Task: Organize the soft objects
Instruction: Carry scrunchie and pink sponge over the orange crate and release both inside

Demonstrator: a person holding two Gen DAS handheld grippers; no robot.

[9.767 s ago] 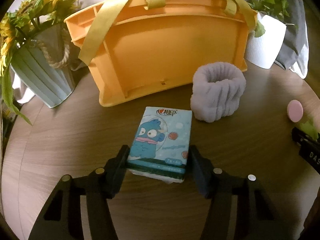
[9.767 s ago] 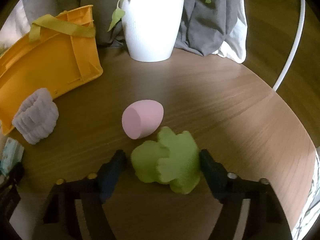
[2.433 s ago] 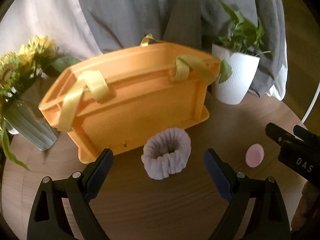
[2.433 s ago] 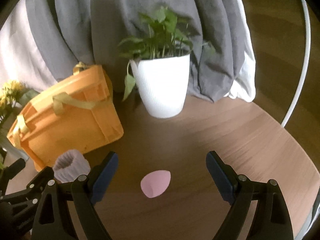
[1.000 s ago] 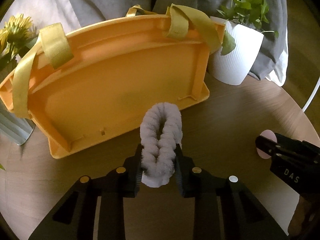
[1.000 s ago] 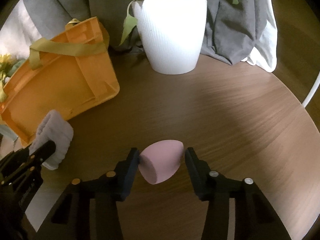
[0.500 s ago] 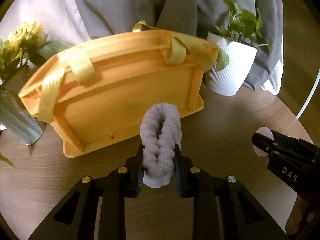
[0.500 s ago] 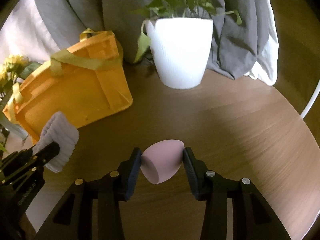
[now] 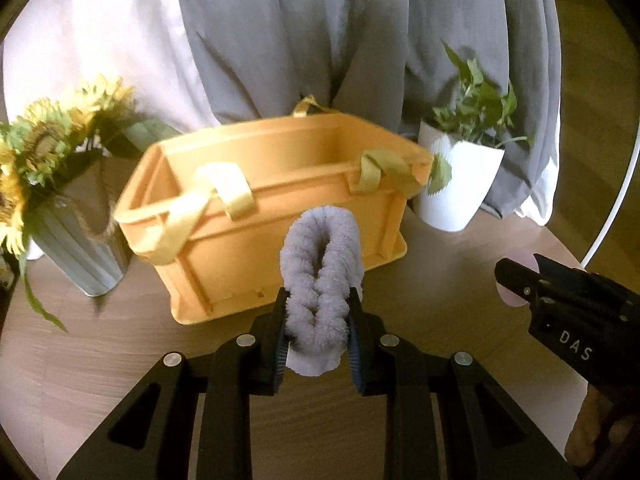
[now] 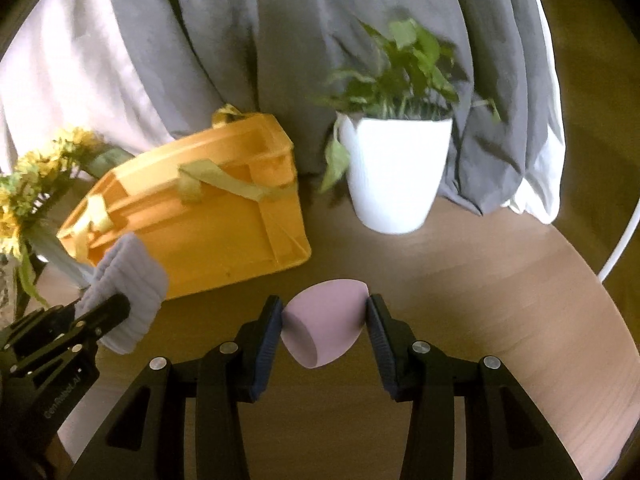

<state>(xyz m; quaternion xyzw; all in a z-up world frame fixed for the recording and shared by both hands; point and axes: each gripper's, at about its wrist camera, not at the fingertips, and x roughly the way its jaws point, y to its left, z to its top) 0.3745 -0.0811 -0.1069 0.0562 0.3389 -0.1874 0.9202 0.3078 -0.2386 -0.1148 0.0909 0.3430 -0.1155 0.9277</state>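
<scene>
Both wrist views angled down over the table (image 9: 100, 360), sharing orange basket (image 9: 248, 248) and potted plant (image 10: 396, 176)

Right gripper (image 10: 324, 322) clamps pink sponge (image 10: 324, 332); lilac wristband (image 10: 128, 280) in left gripper (image 10: 100, 316), orange basket (image 10: 200, 216) behind

A lilac fluffy band (image 9: 320, 272), pink sponge (image 10: 326, 326), orange basket (image 9: 240, 256) with yellow straps, white ribbed pot (image 10: 394, 168).

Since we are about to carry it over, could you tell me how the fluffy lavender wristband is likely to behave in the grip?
The lavender wristband looks soft: the left gripper has squashed its ring into a narrow loop. It is probably light, since it stands upright above the pads. Its plush pile should resist slipping.
</scene>
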